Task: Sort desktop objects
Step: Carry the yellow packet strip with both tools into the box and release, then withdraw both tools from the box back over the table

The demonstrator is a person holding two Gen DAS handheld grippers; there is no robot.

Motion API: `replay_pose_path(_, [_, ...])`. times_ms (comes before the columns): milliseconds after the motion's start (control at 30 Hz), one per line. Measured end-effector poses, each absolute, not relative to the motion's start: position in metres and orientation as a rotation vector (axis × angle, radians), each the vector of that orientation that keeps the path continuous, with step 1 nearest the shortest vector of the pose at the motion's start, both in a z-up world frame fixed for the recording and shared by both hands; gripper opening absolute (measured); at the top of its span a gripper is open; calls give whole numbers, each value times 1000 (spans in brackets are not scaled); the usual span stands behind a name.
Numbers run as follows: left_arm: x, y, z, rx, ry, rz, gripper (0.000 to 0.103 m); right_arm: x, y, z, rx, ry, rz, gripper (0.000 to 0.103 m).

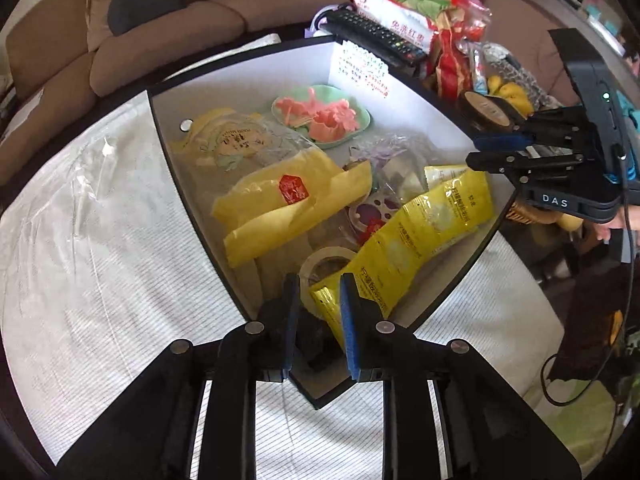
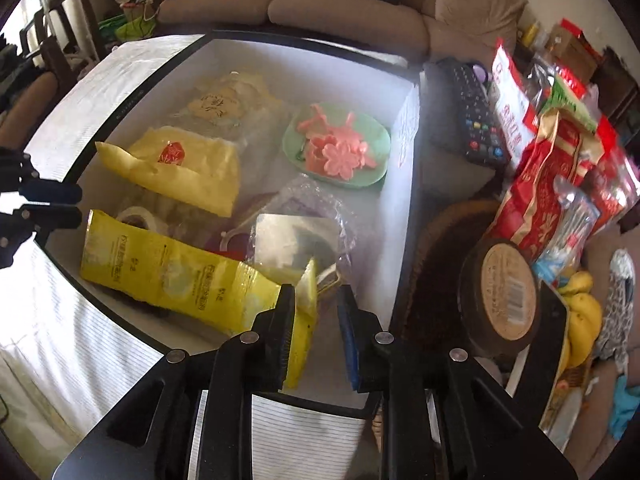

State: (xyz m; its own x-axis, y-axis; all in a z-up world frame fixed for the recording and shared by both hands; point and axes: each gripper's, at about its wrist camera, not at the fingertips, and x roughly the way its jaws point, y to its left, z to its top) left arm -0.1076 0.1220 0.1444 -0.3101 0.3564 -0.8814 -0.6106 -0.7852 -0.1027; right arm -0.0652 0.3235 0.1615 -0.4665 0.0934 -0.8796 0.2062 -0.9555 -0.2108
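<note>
My left wrist camera looked steeply down, close over the white box point(image 1: 404, 76); my right wrist camera did likewise from its opposite corner. Both shared the yellow packet point(image 1: 420, 240) point(image 2: 176, 276) and green dish point(image 1: 352, 136) point(image 2: 376, 178).

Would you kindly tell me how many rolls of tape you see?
2: a clear tape roll inside the box, and a dark tape roll outside it by the bananas; others may be hidden.

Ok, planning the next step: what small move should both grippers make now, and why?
Probably lift both clear: the yellow packet already lies in the white box, and the left gripper and right gripper stand open around its ends.
</note>
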Motion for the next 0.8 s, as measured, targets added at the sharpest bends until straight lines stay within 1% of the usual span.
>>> replay_pose_path(67, [-112, 117, 156, -1309, 318, 2136, 27, -65, 318, 173, 1530, 470, -2613, 23])
replay_pose_path(100, [-115, 115, 163, -1293, 316, 2149, 30, -66, 317, 178, 1523, 466, -2612, 28])
replay_pose_path(133, [-119, 113, 169, -1279, 313, 2164, 33, -68, 315, 182, 1513, 453, -2613, 30])
replay_pose_path(200, [-128, 102, 181, -1257, 288, 2202, 49, -75, 312, 185, 1525, 399, -2583, 31])
replay_pose_path(233, [-134, 95, 187, -1248, 271, 2221, 54, -80, 310, 180, 1577, 387, -2552, 31])
replay_pose_path(267, [-139, 85, 192, -1240, 257, 2245, 64, -83, 309, 173, 1632, 396, -2518, 31])
replay_pose_path(300, [-147, 74, 197, -1235, 247, 2277, 78, -86, 306, 169, 1658, 407, -2506, 31])
replay_pose_path(333, [-155, 62, 201, -1234, 242, 2315, 86, -89, 306, 169, 1656, 399, -2516, 31])
replay_pose_path(367, [-165, 48, 203, -1240, 237, 2353, 98, -92, 305, 171, 1645, 371, -2521, 31])
replay_pose_path(400, [-177, 33, 203, -1254, 231, 2393, 101, -95, 304, 175, 1628, 324, -2520, 31])
replay_pose_path(467, [-200, -2, 201, -1294, 196, 2489, 101, -105, 299, 191, 1563, 209, -2533, 34])
replay_pose_path(533, [-222, -36, 196, -1326, 137, 2570, 101, -119, 287, 210, 1473, 128, -2543, 42])
replay_pose_path(600, [-241, -64, 189, -1352, 89, 2631, 101, -138, 266, 226, 1392, 97, -2549, 47])
replay_pose_path(700, [-262, -93, 173, -1372, 38, 2683, 101, -172, 227, 242, 1292, 58, -2533, 51])
replay_pose_path(800, [-278, -108, 153, -1361, 0, 2691, 101, -214, 187, 241, 1296, -52, -2468, 52])
